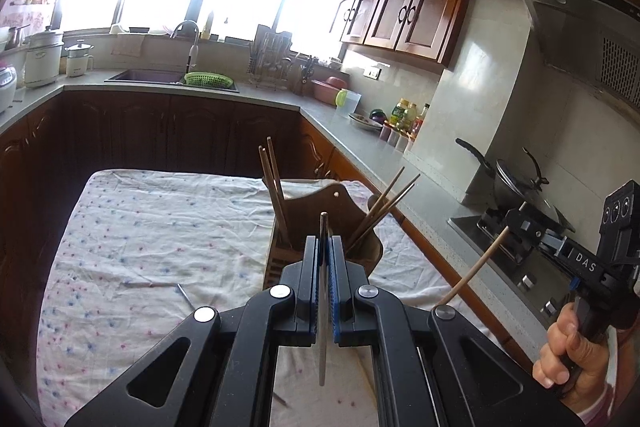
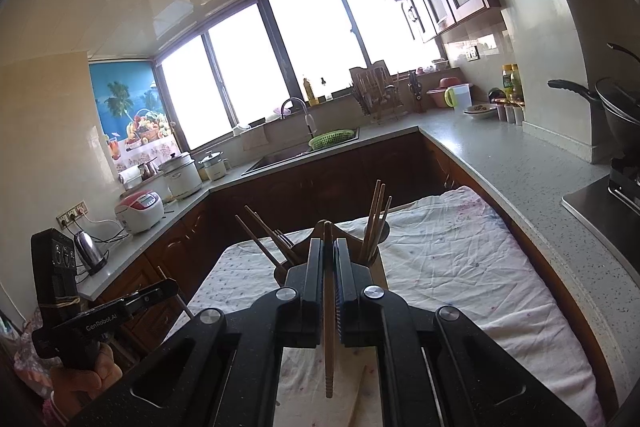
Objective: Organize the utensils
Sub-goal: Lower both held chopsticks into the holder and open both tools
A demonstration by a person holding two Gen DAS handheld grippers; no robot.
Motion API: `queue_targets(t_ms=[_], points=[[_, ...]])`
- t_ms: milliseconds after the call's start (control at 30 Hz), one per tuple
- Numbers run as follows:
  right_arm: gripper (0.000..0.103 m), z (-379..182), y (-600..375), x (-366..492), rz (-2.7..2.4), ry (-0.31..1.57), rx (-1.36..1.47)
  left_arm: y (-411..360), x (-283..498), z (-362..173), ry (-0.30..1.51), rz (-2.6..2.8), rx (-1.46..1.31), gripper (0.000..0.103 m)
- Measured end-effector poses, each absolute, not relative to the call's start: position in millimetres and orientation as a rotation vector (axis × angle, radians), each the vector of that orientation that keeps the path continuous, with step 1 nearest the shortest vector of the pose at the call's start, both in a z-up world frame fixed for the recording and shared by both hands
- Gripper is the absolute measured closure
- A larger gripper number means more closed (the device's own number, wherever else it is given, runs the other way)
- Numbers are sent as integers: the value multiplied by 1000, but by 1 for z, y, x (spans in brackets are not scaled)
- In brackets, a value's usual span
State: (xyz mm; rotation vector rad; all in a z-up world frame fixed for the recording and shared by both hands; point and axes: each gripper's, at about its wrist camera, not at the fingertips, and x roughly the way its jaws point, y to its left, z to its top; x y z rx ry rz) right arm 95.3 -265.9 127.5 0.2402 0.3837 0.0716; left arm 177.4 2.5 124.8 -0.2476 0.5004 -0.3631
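Left gripper point(image 1: 325, 247) pinched on a thin grey utensil point(image 1: 322, 327), held upright so the lower end can drop straight into the wooden holder point(image 1: 320, 223) just ahead; right gripper point(image 2: 329, 251) clamped on a wooden chopstick point(image 2: 329, 347), likewise near vertical, probably for the same drop. Holder stands on the floral cloth point(image 1: 160, 227); chopstick bundles point(image 1: 274, 187) already lean in its side compartments. More pieces point(image 1: 186, 294) lie loose on the cloth, so sorting looks partway done; which compartment each is aimed at, cannot tell.
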Motion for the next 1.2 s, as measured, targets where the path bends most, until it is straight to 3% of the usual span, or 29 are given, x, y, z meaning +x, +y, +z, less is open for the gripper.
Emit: queue_targets(t_ms=[433,633,900,1200], points=[[98,168,-270,156,60,274,218,0,239,169,316,-325,-244,101],[98,166,-275,190,20,258,200,-12,281,140,314,-286,-247,101],[98,122,-284,208,-4,313,217,-35,306,81,411,-270,-254,101],[98,82,-288,216,-3,424,236,-28,321,52,496,-258,-269,100]])
